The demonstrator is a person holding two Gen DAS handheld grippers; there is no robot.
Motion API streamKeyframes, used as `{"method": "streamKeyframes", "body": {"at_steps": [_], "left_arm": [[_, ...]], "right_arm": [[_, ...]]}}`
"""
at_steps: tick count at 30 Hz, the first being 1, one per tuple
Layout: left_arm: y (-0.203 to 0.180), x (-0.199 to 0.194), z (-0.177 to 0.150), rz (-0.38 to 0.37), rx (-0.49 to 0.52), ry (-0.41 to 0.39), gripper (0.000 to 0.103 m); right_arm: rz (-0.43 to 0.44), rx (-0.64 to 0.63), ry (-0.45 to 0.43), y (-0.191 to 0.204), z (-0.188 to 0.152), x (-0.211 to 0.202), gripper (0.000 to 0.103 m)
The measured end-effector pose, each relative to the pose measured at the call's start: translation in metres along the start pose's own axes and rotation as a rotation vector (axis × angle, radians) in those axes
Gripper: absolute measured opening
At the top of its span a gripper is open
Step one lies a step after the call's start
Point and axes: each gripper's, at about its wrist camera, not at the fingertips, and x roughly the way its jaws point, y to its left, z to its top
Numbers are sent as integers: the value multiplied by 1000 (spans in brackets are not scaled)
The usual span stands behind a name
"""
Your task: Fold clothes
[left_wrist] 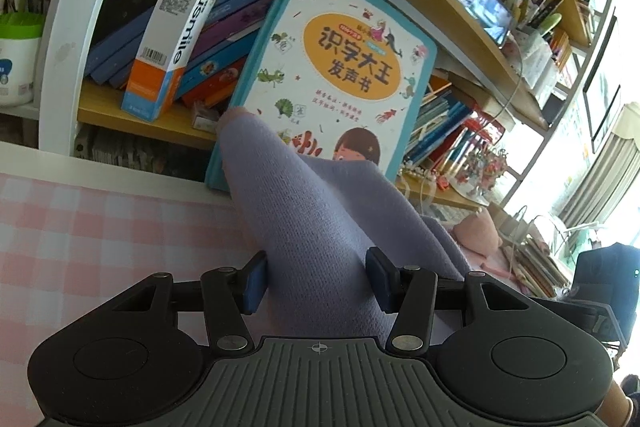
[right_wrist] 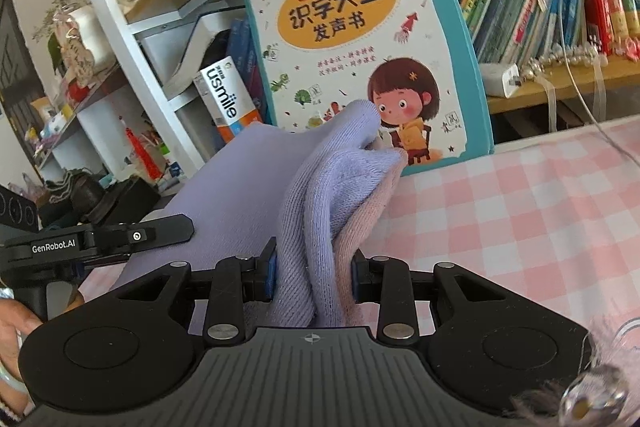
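Observation:
A lavender knit garment [left_wrist: 304, 211] is held up between both grippers above a pink checked tablecloth [left_wrist: 80, 235]. My left gripper [left_wrist: 318, 281] is shut on a thick fold of it, the cloth rising forward between the blue pads. In the right wrist view the same garment [right_wrist: 320, 195] is bunched, with a pale pink inner side showing. My right gripper [right_wrist: 314, 275] is shut on that bunch. The garment stretches left toward the other gripper's black body [right_wrist: 96, 243].
A large children's book [right_wrist: 360, 39] leans against the shelf at the table's back edge. A toothpaste box [left_wrist: 172, 51], stacked books and a phone [left_wrist: 478, 3] with a lit screen sit on the shelves. The checked tablecloth [right_wrist: 520, 219] spreads to the right.

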Motion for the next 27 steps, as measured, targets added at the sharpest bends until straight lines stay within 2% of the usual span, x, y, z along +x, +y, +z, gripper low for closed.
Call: {"method": "streamKeyframes", "body": {"at_steps": [9, 12, 14, 18, 20, 23, 27], "left_arm": [[12, 14, -9, 29, -3, 20, 52], [15, 15, -10, 32, -16, 33, 54], [15, 14, -11, 49, -15, 27, 60], [10, -1, -13, 94, -1, -60, 72], [7, -12, -13, 111, 3, -108, 80], [-2, -26, -14, 145, 20, -174, 84], [-17, -42, -20, 174, 60, -217, 86]], "right_arm": [[-15, 80, 16, -13, -12, 15, 30], [-9, 114, 32, -18, -13, 18, 35], [-10, 131, 37, -21, -14, 18, 43], [-23, 116, 18, -18, -14, 11, 53], [-41, 79, -5, -13, -15, 4, 63], [-62, 27, -41, -7, -16, -8, 70], [-86, -30, -78, 2, -20, -27, 73]]}}
